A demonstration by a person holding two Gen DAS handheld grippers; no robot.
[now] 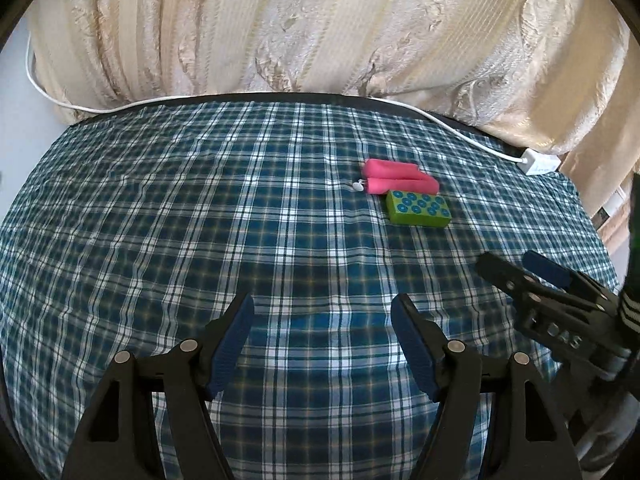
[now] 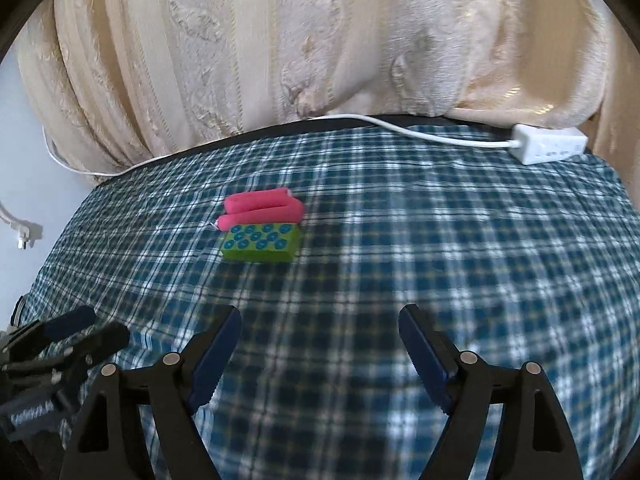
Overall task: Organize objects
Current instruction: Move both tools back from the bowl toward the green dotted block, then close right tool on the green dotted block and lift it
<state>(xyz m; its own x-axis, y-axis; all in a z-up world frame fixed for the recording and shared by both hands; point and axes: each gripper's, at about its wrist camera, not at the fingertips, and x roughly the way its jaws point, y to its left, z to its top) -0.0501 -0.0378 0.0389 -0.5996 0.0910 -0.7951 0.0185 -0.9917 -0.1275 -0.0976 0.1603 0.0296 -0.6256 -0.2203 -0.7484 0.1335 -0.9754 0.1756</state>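
Observation:
A folded pink foam roll [image 1: 400,177] lies on the blue plaid cloth [image 1: 200,208], touching a green block with blue dots [image 1: 418,208] just in front of it. Both also show in the right wrist view, the pink roll [image 2: 262,208] behind the green block [image 2: 261,243]. My left gripper [image 1: 322,304] is open and empty, well short of them. My right gripper [image 2: 320,316] is open and empty, the objects ahead to its left. The right gripper also shows at the right of the left wrist view [image 1: 520,272], and the left gripper at the lower left of the right wrist view [image 2: 80,332].
A white power adapter [image 2: 549,144] with a white cable [image 2: 420,133] lies at the far edge of the table. A cream patterned curtain [image 1: 320,28] hangs just behind the table. A white plug [image 2: 24,236] hangs at the far left.

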